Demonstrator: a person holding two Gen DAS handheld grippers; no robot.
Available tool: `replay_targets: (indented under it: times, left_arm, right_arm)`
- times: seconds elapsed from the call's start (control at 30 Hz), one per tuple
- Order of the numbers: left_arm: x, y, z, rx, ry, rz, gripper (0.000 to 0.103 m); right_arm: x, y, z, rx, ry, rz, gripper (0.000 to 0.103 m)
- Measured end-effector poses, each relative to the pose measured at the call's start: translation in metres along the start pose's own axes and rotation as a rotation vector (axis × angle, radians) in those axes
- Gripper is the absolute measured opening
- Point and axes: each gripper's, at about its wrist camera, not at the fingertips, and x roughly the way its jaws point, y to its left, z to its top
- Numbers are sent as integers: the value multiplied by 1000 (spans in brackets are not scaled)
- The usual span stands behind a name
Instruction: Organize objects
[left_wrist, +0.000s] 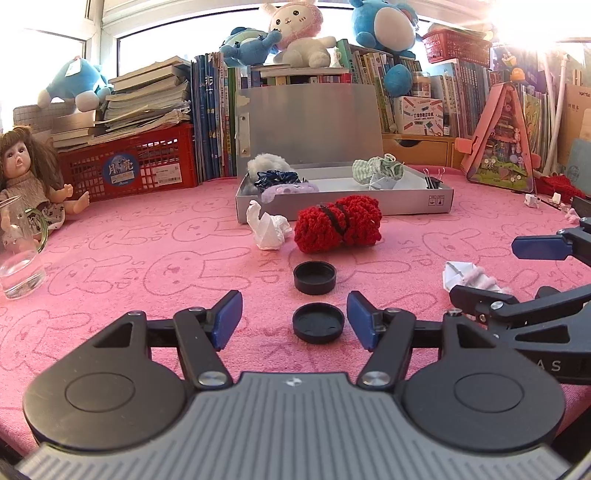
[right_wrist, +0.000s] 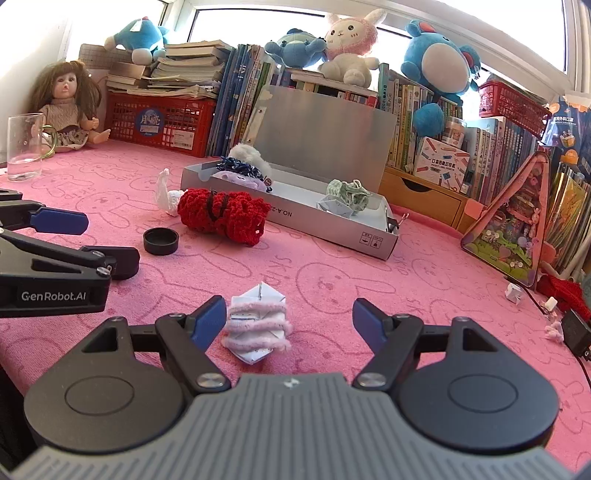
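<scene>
Objects for sorting lie scattered on a pink towel printed with rabbit outlines and the word "SKIP". In the left wrist view the left gripper has its blue pads parted to a middling gap, with a shallow black cap lying on the cloth between them, touched by neither pad. A second black cap sits just beyond at 12 o'clock, and farther on the same line a red crocheted roll bound with a black band, with a crumpled white paper touching it at 9 o'clock.

In the right wrist view the right gripper stands wide, and a folded white paper piece wrapped in pink fuzzy wire rests between the pads, close to the left pad, not clamped. From the left the other gripper's body reaches in, marked "GenRobot.AI".

At 12 o'clock an open grey cardboard box holds soft toys and a green knitted bundle; its side reads "NO.A-2", the rest hidden. A glass mug stands at 10 o'clock beside a doll. Behind it, a red crate bears a round blue sticker reading "Moon" under Chinese characters. A white carton among the books at 2 o'clock says "POCKET LABEL PRINTER"
</scene>
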Motion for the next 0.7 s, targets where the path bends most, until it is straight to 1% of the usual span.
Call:
replay_targets:
  times: [0.07,0.13,0.17,0.23,0.27,0.3,0.33,0.37,0.4,0.47,0.5,0.57,0.63,0.7]
  left_arm:
    - [-1,-3,-1,15,-1,-8,70]
    - [0,-5,-3,25,2,1,70]
    - [1,-5,-4,25,11,-5,70]
    - [3,-4,-5,19,24,-18,70]
    - [4,-4,-6,21,31,-27,69]
    - [4,-4,-6,25,35,-34,69]
    - [4,-5,-7,29,31,-36,69]
    - [4,-6,-8,31,31,-40,69]
    - [4,-7,-8,31,31,-47,68]
    - [5,-9,-8,31,31,-67,67]
    - [5,-10,-8,29,30,-74,62]
    - [5,-10,-7,19,33,-87,59]
    - [5,-9,-7,8,36,-93,58]
    - [5,-8,-6,-7,38,-95,55]
  right_arm:
    - [0,5,0,-31,3,18,84]
    - [3,9,1,-49,17,38,78]
    - [4,10,1,-49,26,46,76]
    - [6,8,2,-31,39,61,69]
    - [7,7,3,-18,45,67,68]
    - [8,6,3,-5,51,68,62]
    - [9,4,3,10,60,65,52]
    - [10,3,3,25,67,67,45]
    - [10,2,3,38,69,71,42]
    - [10,4,3,38,69,68,40]
    - [10,6,3,33,67,63,40]
    - [9,6,3,37,68,62,40]
    - [9,4,4,61,73,78,40]
    - [9,1,6,86,78,93,40]
